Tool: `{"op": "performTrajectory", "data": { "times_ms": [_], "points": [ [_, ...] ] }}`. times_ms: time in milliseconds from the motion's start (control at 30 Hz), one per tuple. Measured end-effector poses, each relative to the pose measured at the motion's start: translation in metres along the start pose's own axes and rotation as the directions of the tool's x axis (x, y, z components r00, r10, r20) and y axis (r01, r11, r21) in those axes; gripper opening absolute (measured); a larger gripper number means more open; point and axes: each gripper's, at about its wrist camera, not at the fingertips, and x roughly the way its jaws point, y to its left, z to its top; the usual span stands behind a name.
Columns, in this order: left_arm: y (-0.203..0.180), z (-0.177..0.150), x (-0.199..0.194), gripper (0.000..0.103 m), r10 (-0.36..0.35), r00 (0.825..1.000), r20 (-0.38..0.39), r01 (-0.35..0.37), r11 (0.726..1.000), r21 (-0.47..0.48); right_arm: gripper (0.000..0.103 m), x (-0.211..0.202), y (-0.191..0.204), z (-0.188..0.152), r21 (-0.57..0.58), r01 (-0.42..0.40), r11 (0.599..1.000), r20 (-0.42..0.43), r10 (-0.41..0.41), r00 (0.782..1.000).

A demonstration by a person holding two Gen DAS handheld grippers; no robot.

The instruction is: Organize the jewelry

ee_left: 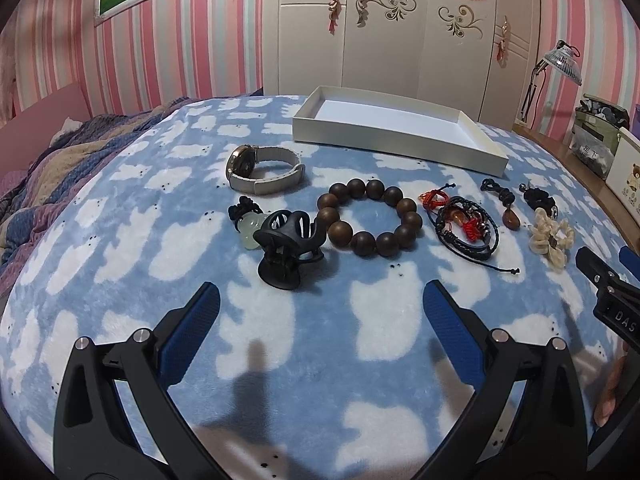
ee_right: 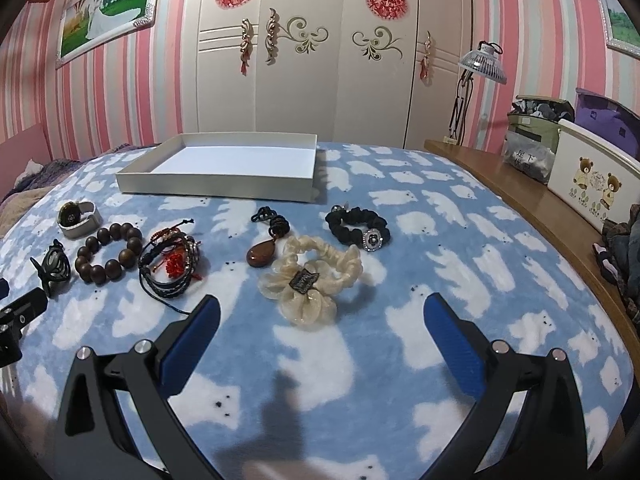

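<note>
Both the left gripper and the right gripper are wide open and empty. The cream scrunchie lies just beyond the right one; the white tray is far-left.

Dim indoor light, strong fisheye edge distortion

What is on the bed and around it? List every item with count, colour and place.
tray: 1, white, empty, far side of blanket
watch: 1, beige strap, far left
jade charm: 1, pale green, black cord, left of hair claw
hair claw: 1, black, near left
bead bracelet: 1, brown, middle
cord bracelets: a tangle, black and red, right of beads
pendant: 1, brown, black cord
black scrunchie: 1, far right
cream scrunchie: 1, nearest
blanket: 1, blue and white
lamp: 1, right
left gripper: open
right gripper: open
</note>
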Motion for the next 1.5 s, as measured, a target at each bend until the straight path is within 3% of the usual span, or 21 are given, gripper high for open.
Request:
{"op": "performTrajectory", "data": {
  "times_ms": [833,1500],
  "points": [
    [-0.0043,-0.0007,0.0041,0.1,0.018,1.0,-0.015,-0.018,1.0,0.017,0.101,0.0025,0.0034,0.0,-0.008,-0.034,0.999,-0.012,0.034,0.999],
    [0.0046,-0.0008,-0.0031,0.1,0.028,1.0,0.011,-0.028,0.999,-0.027,0.101,0.0038,-0.0011,0.0005,0.017,-0.05,0.999,-0.018,0.051,0.999]
  ]
}}
